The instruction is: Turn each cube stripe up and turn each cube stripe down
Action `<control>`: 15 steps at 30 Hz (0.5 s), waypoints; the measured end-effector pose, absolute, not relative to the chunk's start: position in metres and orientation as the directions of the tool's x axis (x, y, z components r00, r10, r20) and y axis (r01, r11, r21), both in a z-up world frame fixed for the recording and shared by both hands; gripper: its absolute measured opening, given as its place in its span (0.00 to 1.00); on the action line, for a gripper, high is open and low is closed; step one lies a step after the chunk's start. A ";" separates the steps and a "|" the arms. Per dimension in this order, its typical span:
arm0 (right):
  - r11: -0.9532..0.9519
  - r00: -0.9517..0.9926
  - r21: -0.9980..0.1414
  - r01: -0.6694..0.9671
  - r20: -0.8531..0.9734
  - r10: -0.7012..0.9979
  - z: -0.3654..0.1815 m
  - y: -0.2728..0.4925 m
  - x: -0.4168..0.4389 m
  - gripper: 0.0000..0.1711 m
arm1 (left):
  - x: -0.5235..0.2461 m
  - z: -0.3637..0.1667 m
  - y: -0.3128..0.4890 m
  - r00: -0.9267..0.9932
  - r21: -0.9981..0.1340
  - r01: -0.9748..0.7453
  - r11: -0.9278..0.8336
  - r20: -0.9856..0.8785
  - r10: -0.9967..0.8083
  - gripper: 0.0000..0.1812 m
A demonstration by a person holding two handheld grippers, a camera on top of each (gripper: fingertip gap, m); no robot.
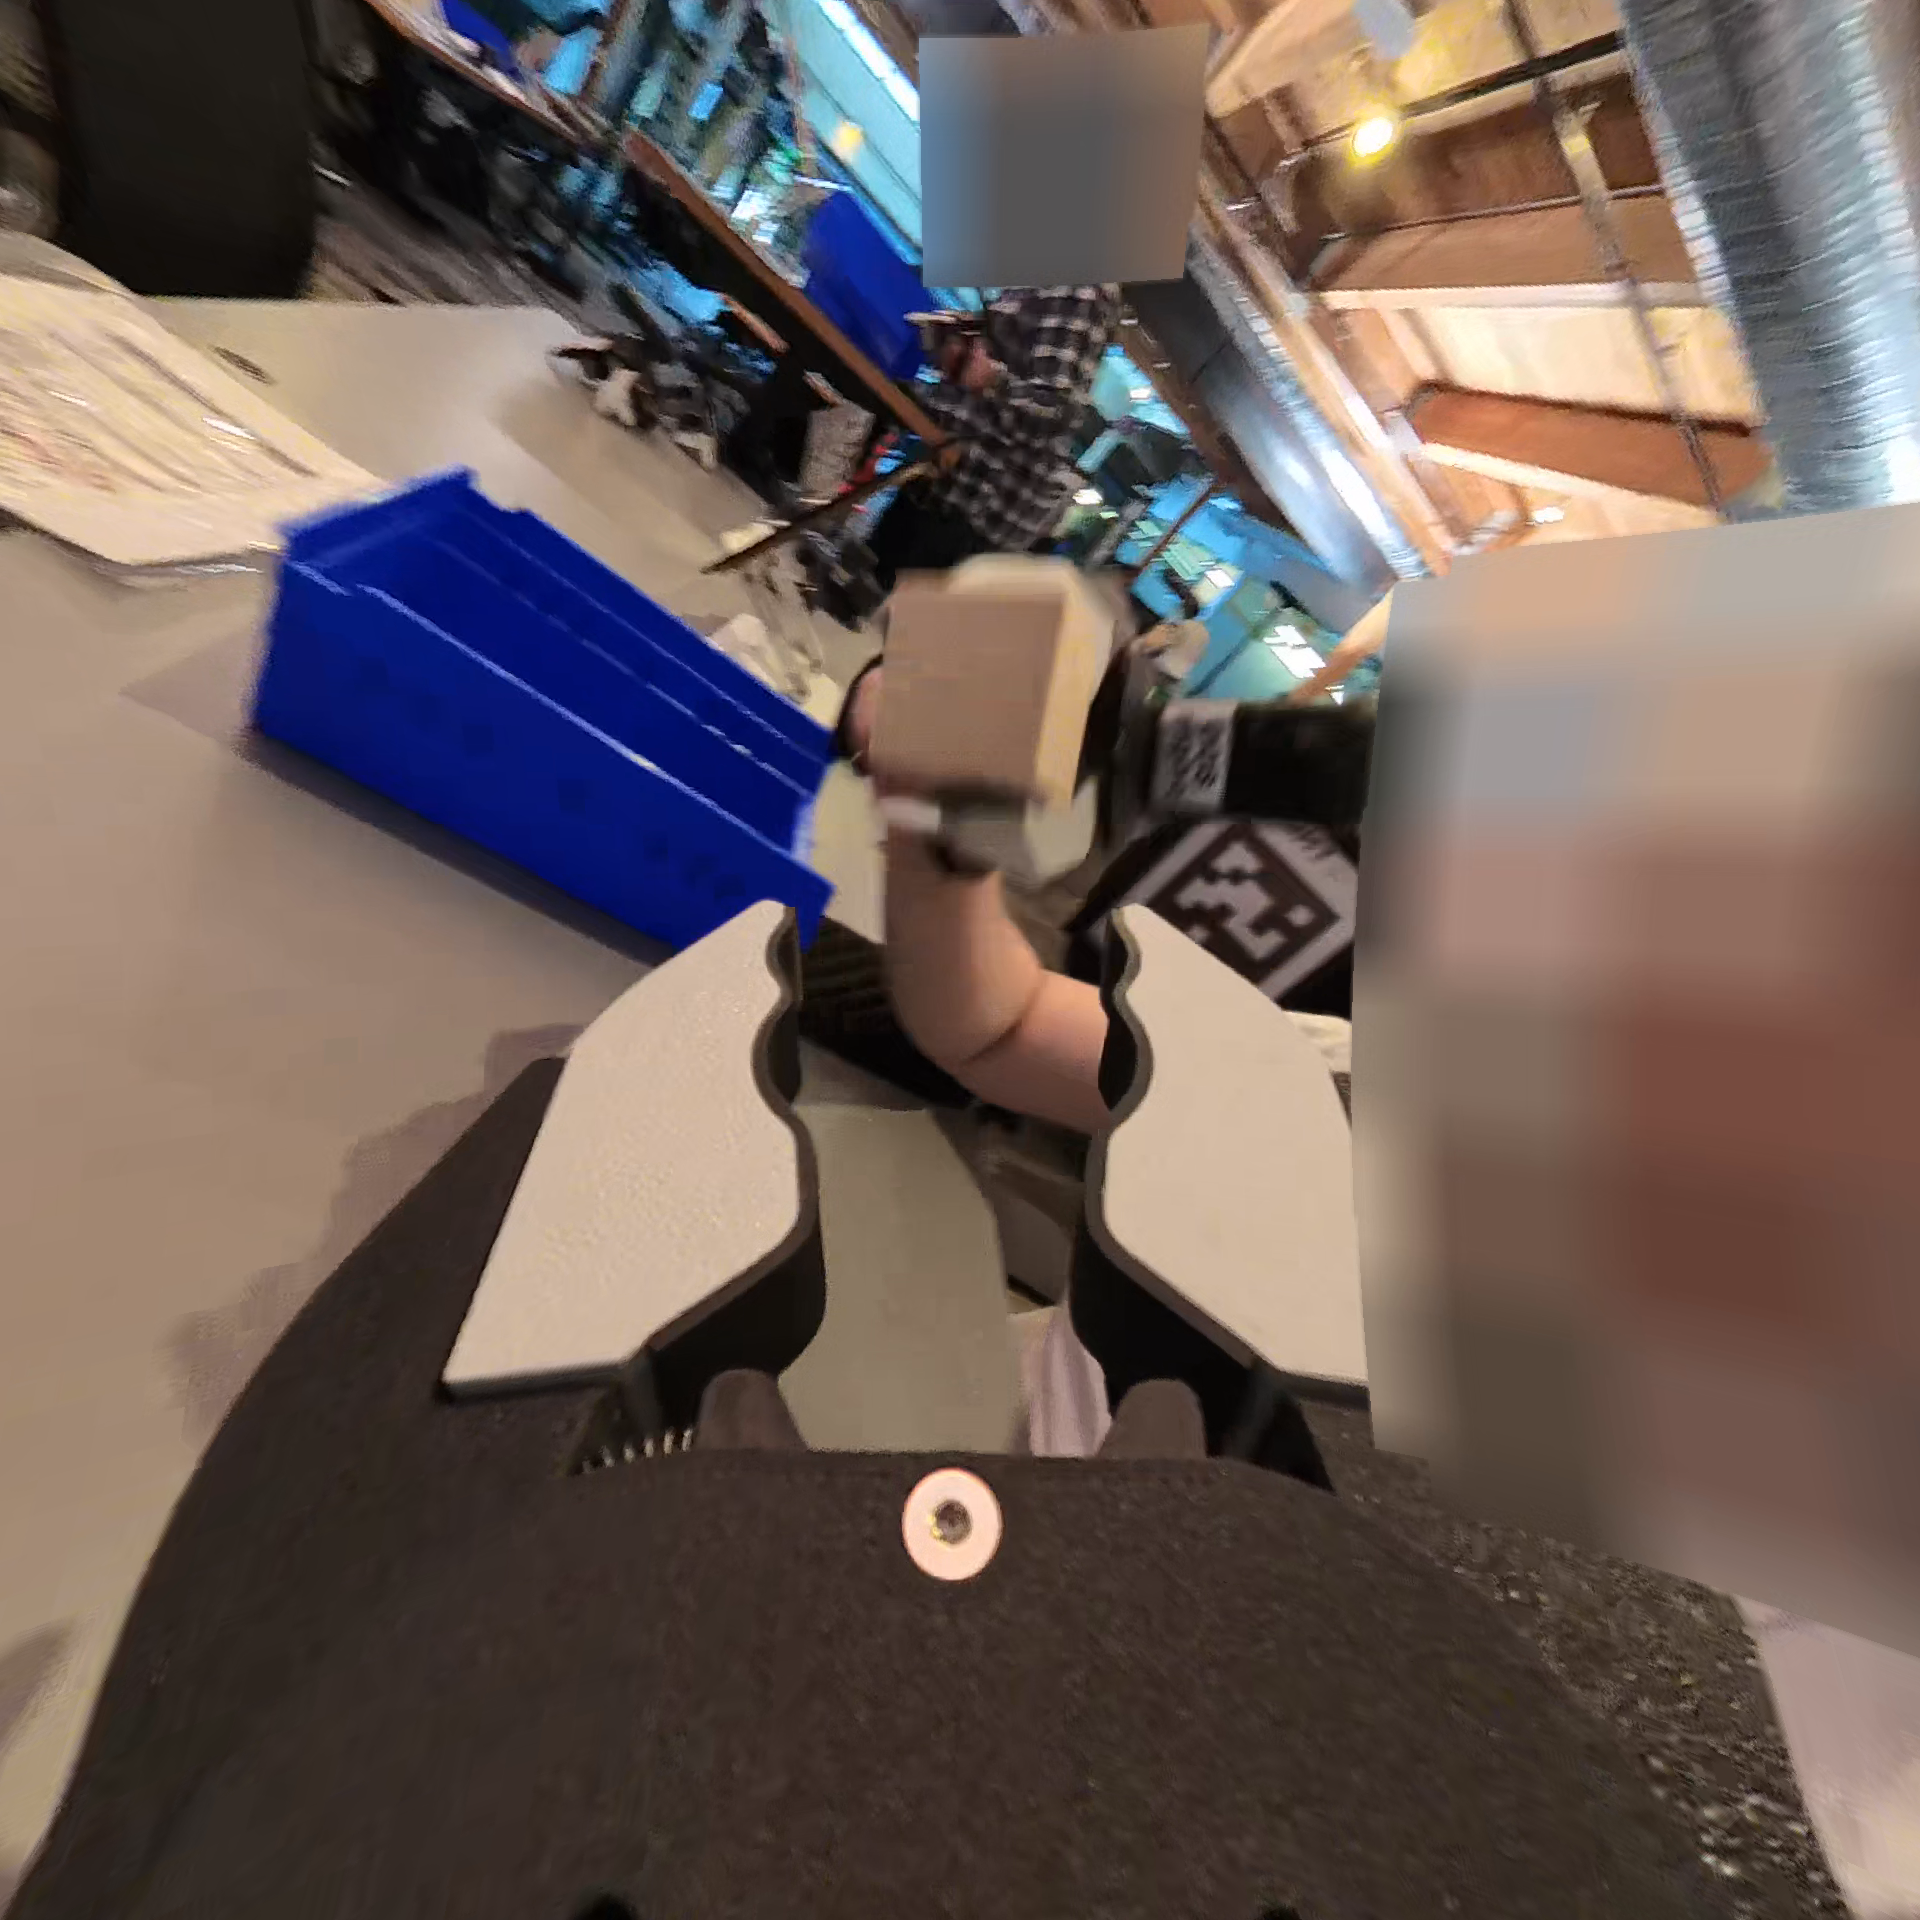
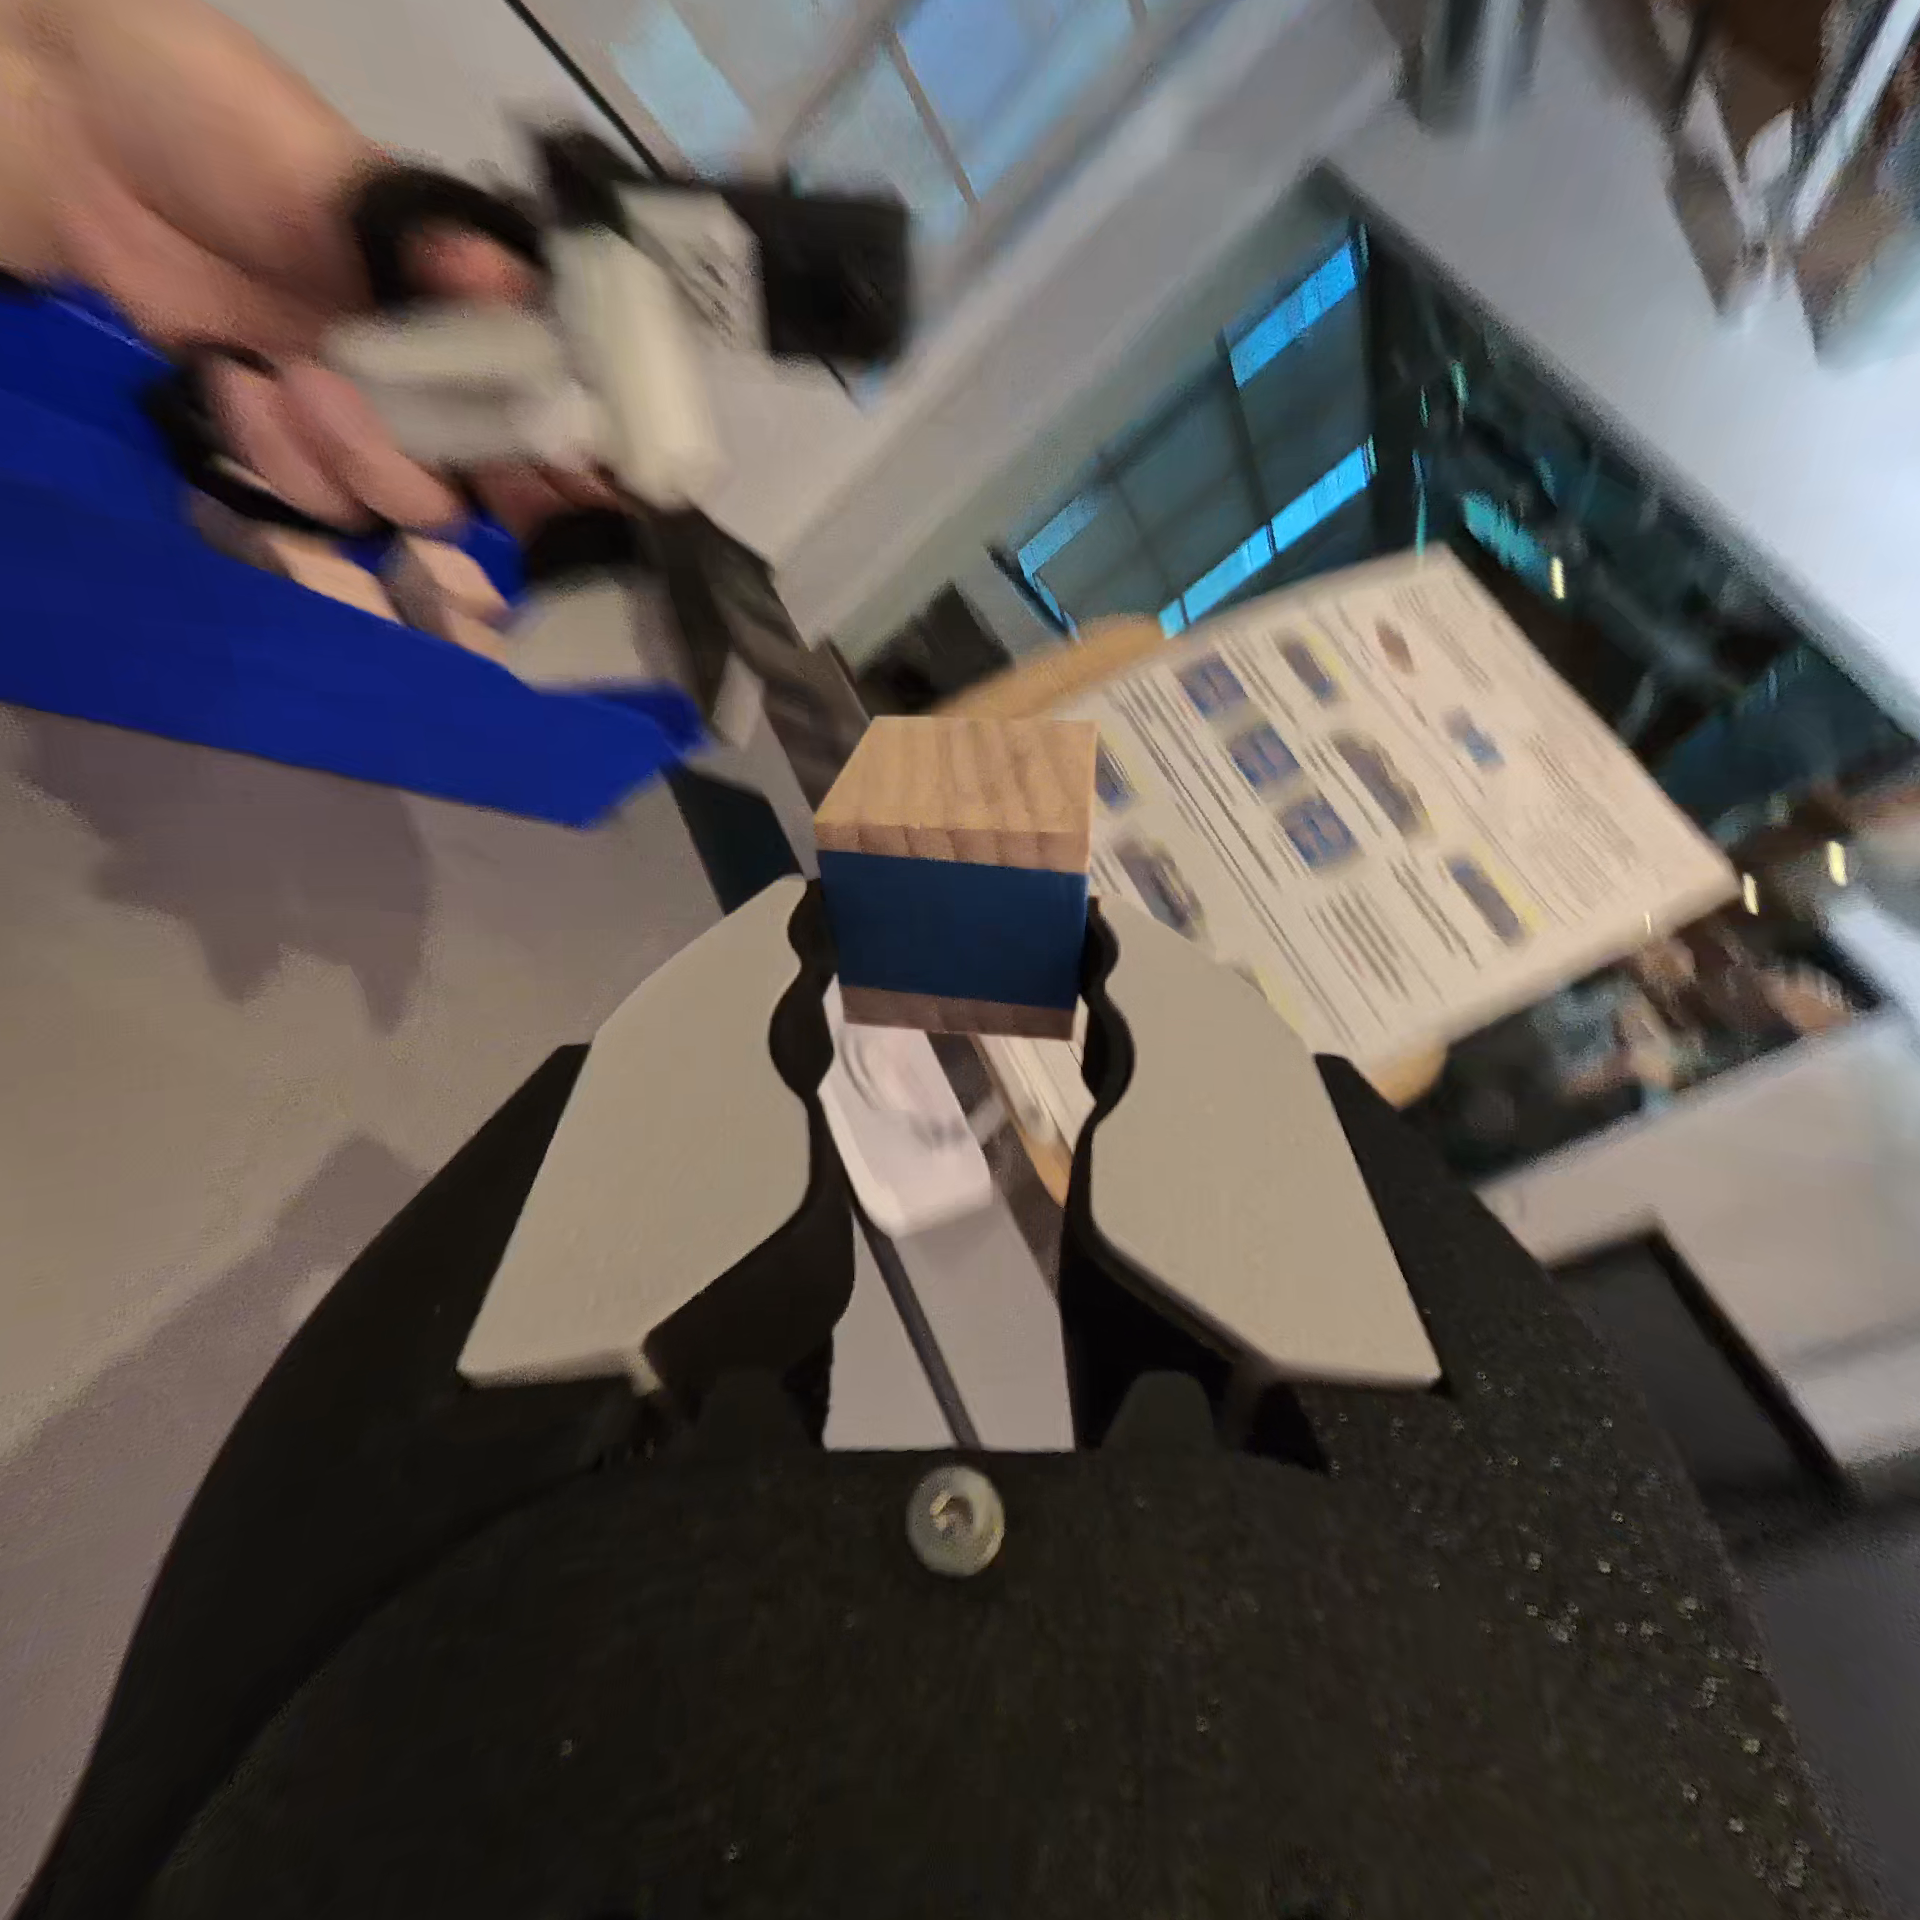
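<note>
My right gripper [image 2: 951,935] is shut on a wooden cube [image 2: 956,883] and holds it in the air above the grey table [image 2: 208,1091]. The cube's blue stripe faces the camera as a level band, with bare wood on top. The same cube [image 1: 977,686] shows in the left wrist view, raised ahead, bare wood faces toward me. My left gripper [image 1: 951,935] is open and empty, in the air near the blue bin [image 1: 520,707]. The bin [image 2: 260,665] holds several wooden cubes [image 2: 436,582], partly hidden by a hand.
A printed paper sheet [image 1: 125,416] lies on the table beyond the bin; it also shows in the right wrist view [image 2: 1403,810]. A hand [image 2: 312,416] holds the left gripper over the bin. A person in a plaid shirt [image 1: 1018,436] stands far behind the table.
</note>
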State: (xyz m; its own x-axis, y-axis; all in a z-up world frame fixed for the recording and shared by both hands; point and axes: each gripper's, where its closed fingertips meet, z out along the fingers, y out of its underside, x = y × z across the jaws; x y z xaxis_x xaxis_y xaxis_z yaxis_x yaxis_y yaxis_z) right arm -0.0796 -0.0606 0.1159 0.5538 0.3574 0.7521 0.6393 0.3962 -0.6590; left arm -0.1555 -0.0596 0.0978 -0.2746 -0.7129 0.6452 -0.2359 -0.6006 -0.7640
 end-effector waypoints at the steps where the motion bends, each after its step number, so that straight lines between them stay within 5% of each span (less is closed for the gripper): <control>1: 0.270 0.615 -0.710 0.650 0.701 0.361 0.121 -0.051 -0.045 0.27 | -0.161 0.099 -0.054 -0.239 -0.783 -0.228 -0.579 0.622 -0.746 0.30; 4: -0.309 0.876 -0.844 0.439 0.325 0.356 0.085 -0.033 0.081 0.27 | -0.176 0.107 -0.046 -0.177 -0.823 -0.203 -0.530 0.563 -0.807 0.30; 6: -0.633 0.989 -0.764 0.126 0.049 0.137 0.030 -0.035 0.164 0.27 | -0.182 0.111 -0.044 -0.153 -0.832 -0.194 -0.520 0.549 -0.822 0.29; 10: -0.827 0.986 -0.537 -0.167 -0.101 -0.134 -0.066 -0.040 0.252 0.27 | -0.184 0.107 -0.048 -0.137 -0.829 -0.234 -0.508 0.546 -0.827 0.27; 15: -0.892 0.975 -0.403 -0.203 -0.002 -0.221 -0.108 -0.042 0.275 0.27 | -0.181 0.105 -0.058 -0.150 -0.835 -0.268 -0.481 0.529 -0.835 0.26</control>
State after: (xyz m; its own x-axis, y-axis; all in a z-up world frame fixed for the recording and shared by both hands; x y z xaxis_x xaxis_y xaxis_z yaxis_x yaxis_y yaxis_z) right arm 0.2752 -0.0421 -0.1077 0.9752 -0.2213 -0.0023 -0.2034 -0.8921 -0.4034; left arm -0.1812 -0.0582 0.1051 -0.1500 -0.8350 0.5294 -0.2676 -0.4812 -0.8348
